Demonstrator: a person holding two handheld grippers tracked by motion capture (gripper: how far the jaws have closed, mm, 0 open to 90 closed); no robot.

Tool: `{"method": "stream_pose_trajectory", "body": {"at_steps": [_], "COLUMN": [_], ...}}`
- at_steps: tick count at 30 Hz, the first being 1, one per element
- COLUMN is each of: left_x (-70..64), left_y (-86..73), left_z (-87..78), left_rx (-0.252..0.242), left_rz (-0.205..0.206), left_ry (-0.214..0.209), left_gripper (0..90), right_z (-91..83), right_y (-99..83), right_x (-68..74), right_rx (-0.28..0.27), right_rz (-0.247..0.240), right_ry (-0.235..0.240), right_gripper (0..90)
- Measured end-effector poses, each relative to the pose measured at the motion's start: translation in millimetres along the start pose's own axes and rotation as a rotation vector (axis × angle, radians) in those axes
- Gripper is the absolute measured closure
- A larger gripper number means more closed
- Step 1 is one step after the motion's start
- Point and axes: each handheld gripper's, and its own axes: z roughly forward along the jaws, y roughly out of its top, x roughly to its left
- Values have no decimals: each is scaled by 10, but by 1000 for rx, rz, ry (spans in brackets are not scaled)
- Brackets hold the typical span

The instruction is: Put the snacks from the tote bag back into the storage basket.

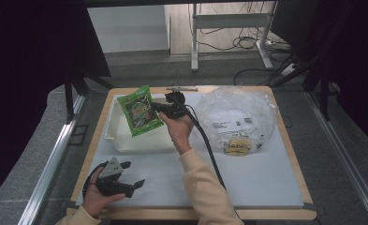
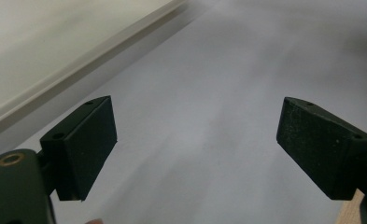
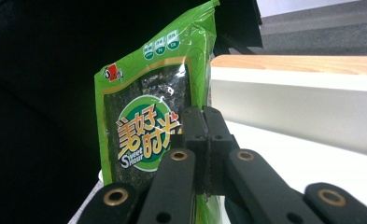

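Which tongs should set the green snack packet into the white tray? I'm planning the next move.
The right tongs: they already clamp the green snack packet above the white tray. The left tongs rest open near the table's front edge, holding nothing.

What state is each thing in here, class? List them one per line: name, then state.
Green snack packet: sealed, lifted over the tray, pinched at one edge.
Right gripper: shut on the packet.
Left gripper: open, holding nothing, low over the mat.
White tray: upright on the mat; its contents cannot be told.
Clear plastic bag: crumpled, lying on the mat, a yellow item inside.
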Motion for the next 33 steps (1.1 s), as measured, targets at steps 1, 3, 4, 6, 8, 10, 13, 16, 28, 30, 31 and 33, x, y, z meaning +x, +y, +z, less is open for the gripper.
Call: {"method": "stream_pose_trajectory", "body": {"at_steps": [1, 3, 4, 6, 8, 10, 13, 16, 28, 30, 31, 33], "left_x": [0, 1, 0, -2, -3, -8, -9, -9, -8, -8, -10, -10], "left_y": [0, 0, 0, 0, 1, 1, 2, 2, 2, 1, 1, 1], "left_z": [1, 3, 2, 1, 1, 4, 4, 5, 9, 10, 9, 7], "left_rx": [1, 1, 1, 0, 0, -2, 2, 2, 1, 3, 2, 1], "left_rz": [0, 0, 1, 1, 0, -2, 0, 0, -2, -2, -2, -1], "left_ry": [1, 0, -1, -1, -1, -2, -1, 0, -4, -5, -5, -6], "left_gripper": [123, 123, 123, 123, 123, 123, 123, 123, 123, 123, 123, 123], "right_z": [14, 41, 55, 85, 117, 153, 210, 258, 531, 567, 584, 620], "right_y": [-12, -30, -37, -52, -69, -89, -112, -128, -285, -317, -332, -361], "right_x": [1, 5, 6, 12, 16, 15, 13, 12, 37, 40, 42, 36], "right_rx": [3, 9, 11, 18, 24, 31, 39, 48, 78, 78, 79, 76], "right_rz": [-2, 1, -1, 0, 2, 6, 7, 13, 41, 46, 46, 50], "right_ry": [2, 0, 0, -5, -9, -14, -25, -32, -57, -60, -62, -70], "right_gripper": [899, 899, 899, 899, 899, 899, 899, 899, 898, 898, 898, 897]}}
